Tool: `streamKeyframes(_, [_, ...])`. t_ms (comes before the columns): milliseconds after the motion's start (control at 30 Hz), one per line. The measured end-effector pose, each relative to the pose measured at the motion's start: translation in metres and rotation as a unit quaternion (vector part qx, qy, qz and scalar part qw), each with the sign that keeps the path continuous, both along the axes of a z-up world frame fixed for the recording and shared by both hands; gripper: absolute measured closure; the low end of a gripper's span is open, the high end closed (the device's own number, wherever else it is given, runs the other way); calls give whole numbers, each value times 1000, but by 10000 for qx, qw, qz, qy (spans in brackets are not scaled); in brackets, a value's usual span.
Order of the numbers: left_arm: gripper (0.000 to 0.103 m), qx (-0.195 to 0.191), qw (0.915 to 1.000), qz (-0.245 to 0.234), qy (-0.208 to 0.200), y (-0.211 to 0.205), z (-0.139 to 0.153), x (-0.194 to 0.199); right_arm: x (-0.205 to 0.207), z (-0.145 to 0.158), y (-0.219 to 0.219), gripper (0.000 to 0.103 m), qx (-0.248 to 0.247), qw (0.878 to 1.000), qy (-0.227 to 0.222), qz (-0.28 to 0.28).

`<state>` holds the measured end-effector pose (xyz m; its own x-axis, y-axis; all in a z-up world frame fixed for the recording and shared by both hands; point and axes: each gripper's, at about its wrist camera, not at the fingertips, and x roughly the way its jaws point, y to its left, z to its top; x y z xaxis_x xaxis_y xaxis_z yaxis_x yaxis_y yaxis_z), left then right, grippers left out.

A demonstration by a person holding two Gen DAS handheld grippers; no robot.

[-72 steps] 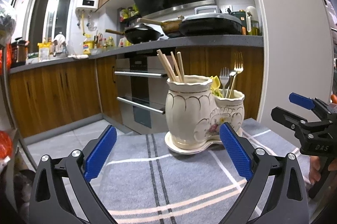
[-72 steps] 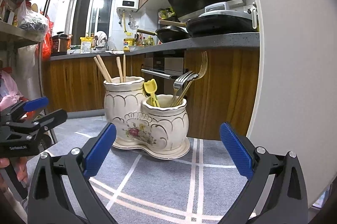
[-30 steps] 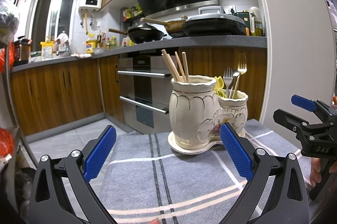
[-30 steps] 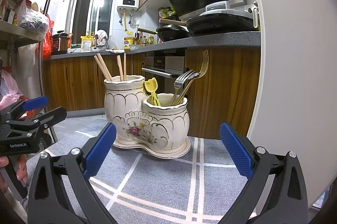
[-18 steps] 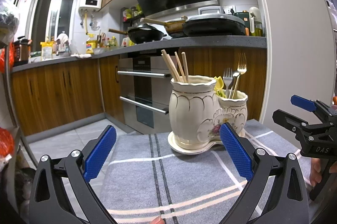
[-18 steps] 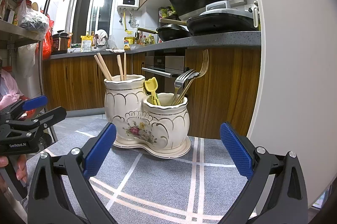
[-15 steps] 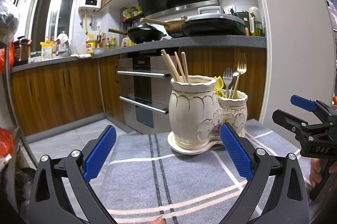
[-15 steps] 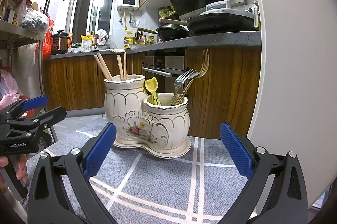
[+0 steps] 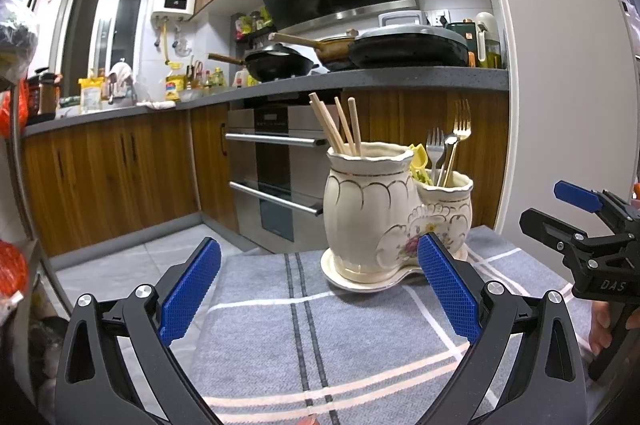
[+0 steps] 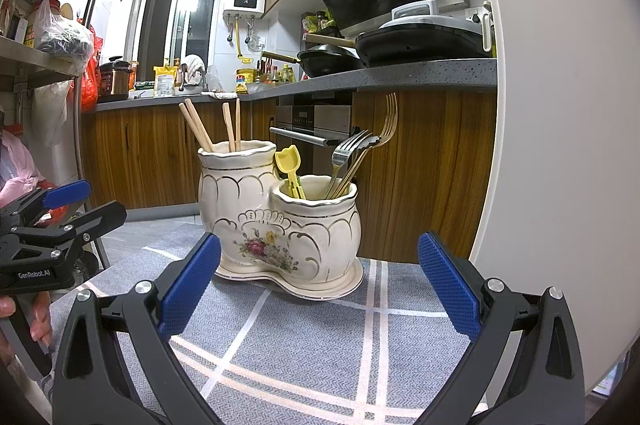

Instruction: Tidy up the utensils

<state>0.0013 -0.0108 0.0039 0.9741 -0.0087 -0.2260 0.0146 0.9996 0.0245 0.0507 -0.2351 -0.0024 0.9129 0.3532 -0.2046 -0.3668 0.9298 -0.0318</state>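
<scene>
A cream double ceramic utensil holder (image 9: pixel 372 221) (image 10: pixel 280 217) stands on a grey striped cloth (image 9: pixel 320 325) (image 10: pixel 304 329). Its taller pot holds several wooden chopsticks (image 9: pixel 340 123) (image 10: pixel 216 127). Its lower pot holds forks (image 9: pixel 448 145) (image 10: pixel 360 149) and a yellow plastic utensil (image 10: pixel 289 165). My left gripper (image 9: pixel 318 289) is open and empty, a little short of the holder. My right gripper (image 10: pixel 318 285) is open and empty, facing the holder from the other side. Each gripper shows at the edge of the other's view.
A white wall or fridge side (image 10: pixel 560 105) rises close on the right of the cloth. Kitchen cabinets, an oven (image 9: pixel 276 169) and a countertop with pans (image 9: pixel 408 45) lie behind. A metal shelf rack (image 10: pixel 36 57) stands to the left.
The left view has shifted slightly, so the holder sits a little further right than 2.4 s ago. Both grippers stay open and nearly still.
</scene>
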Motion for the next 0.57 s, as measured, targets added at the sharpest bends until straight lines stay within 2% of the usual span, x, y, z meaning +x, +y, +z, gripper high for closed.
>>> streamKeyframes(333, [5, -7, 10000, 34, 43, 1, 1, -1, 2, -3, 1, 6, -7, 10000, 32, -13])
streamKeyframes(567, [5, -26, 9997, 148, 189, 3, -1, 6, 17, -10, -6, 5, 102, 9984, 441, -341])
